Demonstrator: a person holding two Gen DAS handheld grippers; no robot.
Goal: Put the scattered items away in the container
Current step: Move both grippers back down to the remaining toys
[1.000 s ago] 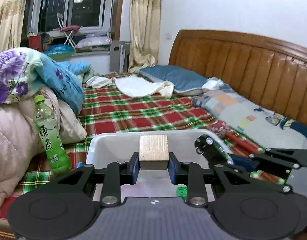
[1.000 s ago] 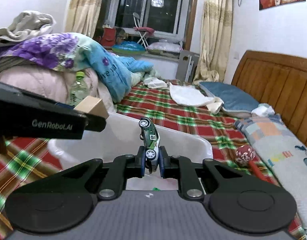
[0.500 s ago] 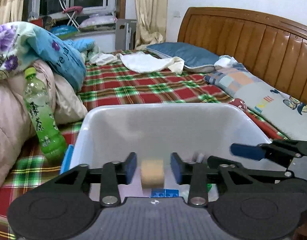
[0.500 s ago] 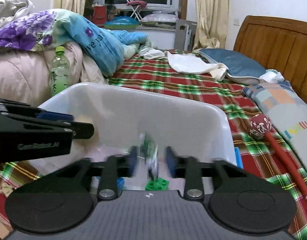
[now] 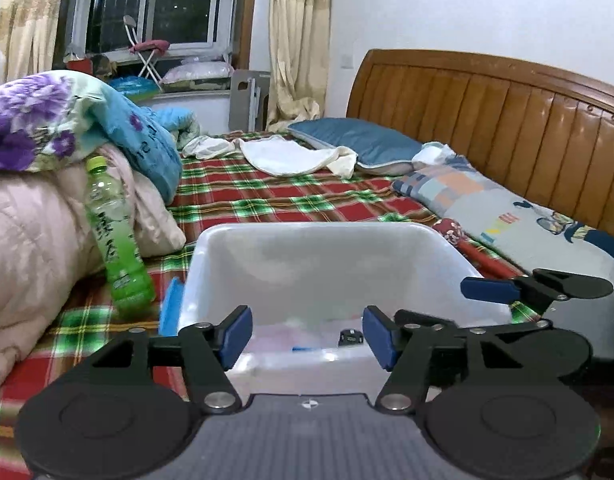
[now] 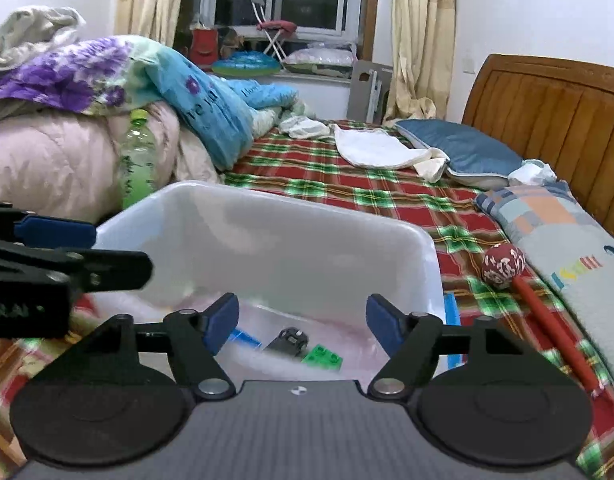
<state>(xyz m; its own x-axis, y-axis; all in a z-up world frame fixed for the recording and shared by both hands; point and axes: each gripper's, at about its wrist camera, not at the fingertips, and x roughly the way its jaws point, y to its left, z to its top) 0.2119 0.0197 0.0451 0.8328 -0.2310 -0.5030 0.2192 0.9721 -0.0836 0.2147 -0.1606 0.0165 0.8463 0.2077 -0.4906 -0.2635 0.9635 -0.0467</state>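
A white plastic bin (image 5: pixel 315 252) (image 6: pixel 267 236) sits on the plaid bed. My left gripper (image 5: pixel 307 334) hangs over its near rim, jaws opening, with nothing between them. My right gripper (image 6: pixel 303 320) is beside it over the same bin, jaws also opening and empty. On the bin's floor lie the toy car (image 6: pixel 289 342) (image 5: pixel 350 337), a green brick (image 6: pixel 323 357) and a blue piece (image 6: pixel 243 338). The wooden block is hidden from both views. The right gripper's blue fingertip (image 5: pixel 489 290) shows at the right of the left wrist view.
A green tea bottle (image 5: pixel 117 240) leans on the pink quilt (image 5: pixel 31 248) left of the bin. A blue piece (image 5: pixel 171 306) lies beside the bin's left wall. A red maraca (image 6: pixel 503 266) lies on the sheet to the right. Pillows and a wooden headboard (image 5: pixel 507 120) stand beyond.
Both grippers let go: the wooden block dropped from the left one and the toy car from the right one into the bin. Both jaws spread wide and sank toward the bin.
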